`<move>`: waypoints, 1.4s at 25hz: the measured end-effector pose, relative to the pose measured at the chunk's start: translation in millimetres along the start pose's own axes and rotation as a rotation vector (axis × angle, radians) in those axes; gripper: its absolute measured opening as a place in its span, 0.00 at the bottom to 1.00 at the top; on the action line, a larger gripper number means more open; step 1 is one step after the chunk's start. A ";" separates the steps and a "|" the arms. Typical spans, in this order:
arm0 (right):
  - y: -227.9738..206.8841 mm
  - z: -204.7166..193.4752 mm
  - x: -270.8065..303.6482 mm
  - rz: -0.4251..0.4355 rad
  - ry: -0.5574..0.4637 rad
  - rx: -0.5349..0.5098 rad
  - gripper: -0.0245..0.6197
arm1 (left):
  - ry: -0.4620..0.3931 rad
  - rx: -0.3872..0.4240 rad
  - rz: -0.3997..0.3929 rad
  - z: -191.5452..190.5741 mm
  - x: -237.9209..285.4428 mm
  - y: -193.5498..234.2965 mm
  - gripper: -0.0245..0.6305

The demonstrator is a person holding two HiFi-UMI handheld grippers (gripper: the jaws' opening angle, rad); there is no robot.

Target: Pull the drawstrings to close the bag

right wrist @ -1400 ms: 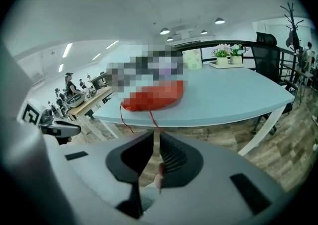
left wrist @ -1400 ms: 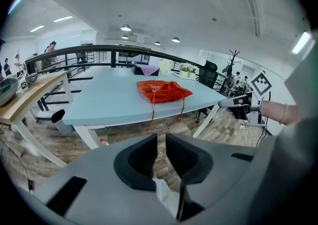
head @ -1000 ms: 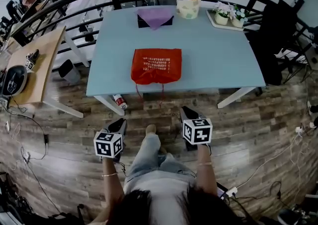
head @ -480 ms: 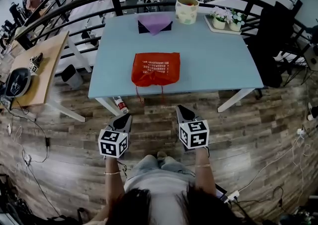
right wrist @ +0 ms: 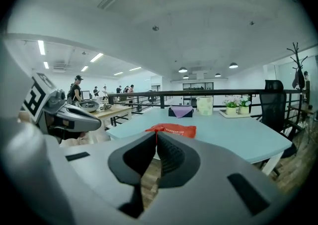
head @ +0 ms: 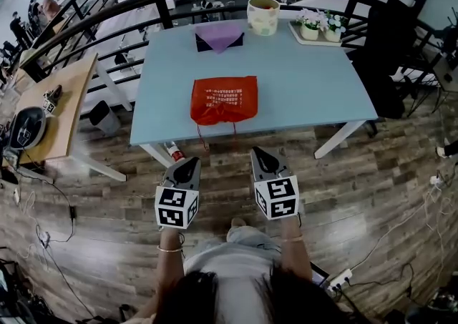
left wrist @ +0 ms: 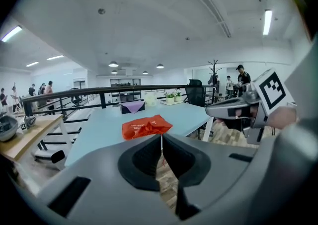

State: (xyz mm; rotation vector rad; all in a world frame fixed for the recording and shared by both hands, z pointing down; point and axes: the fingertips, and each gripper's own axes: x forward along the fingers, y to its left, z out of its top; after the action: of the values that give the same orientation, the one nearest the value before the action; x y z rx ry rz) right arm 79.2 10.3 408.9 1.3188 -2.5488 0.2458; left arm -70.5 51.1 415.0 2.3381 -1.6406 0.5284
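A red drawstring bag [head: 224, 99] lies flat near the front edge of the light blue table [head: 308, 94]. Its two thin drawstrings [head: 234, 131] hang over that edge. Both grippers hover over the wooden floor, short of the table and touching nothing. My left gripper [head: 190, 163] points at the bag [left wrist: 146, 126]; its jaws are closing, tips nearly together, with nothing between them. My right gripper [head: 256, 152] is shut and empty, with the bag [right wrist: 172, 129] straight ahead of its tips. Each gripper shows in the other's view: the right gripper [left wrist: 218, 112] and the left gripper [right wrist: 94, 119].
At the table's back stand a dark box under a purple cloth [head: 218, 36], a pale cup [head: 262, 15] and a tray of flower pots [head: 315, 28]. A black railing [head: 107, 11] runs behind. A wooden side table [head: 61, 104] stands left, a bottle [head: 174, 151] lies under the table, and cables cross the floor.
Both grippers have moved forward toward the table's front edge. The person's legs have dropped out from between them. The bag has not moved.
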 end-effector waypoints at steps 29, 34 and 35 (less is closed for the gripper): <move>117.3 38.6 -123.4 -0.117 -0.159 -0.091 0.08 | -0.157 0.024 -0.042 -0.6 -156.2 -19.7 0.07; 130.1 34.8 -141.5 -0.135 -0.157 -0.098 0.08 | -0.164 0.031 -0.064 -5.0 -173.3 -28.4 0.07; 132.5 34.0 -144.8 -0.138 -0.156 -0.097 0.09 | -0.165 0.031 -0.069 -5.9 -176.5 -29.9 0.07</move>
State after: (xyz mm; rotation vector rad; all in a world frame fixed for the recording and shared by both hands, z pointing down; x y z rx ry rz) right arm 45.7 189.3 328.3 1.5215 -2.5426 -0.0079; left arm -97.2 214.4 346.3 2.5100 -1.6235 0.3587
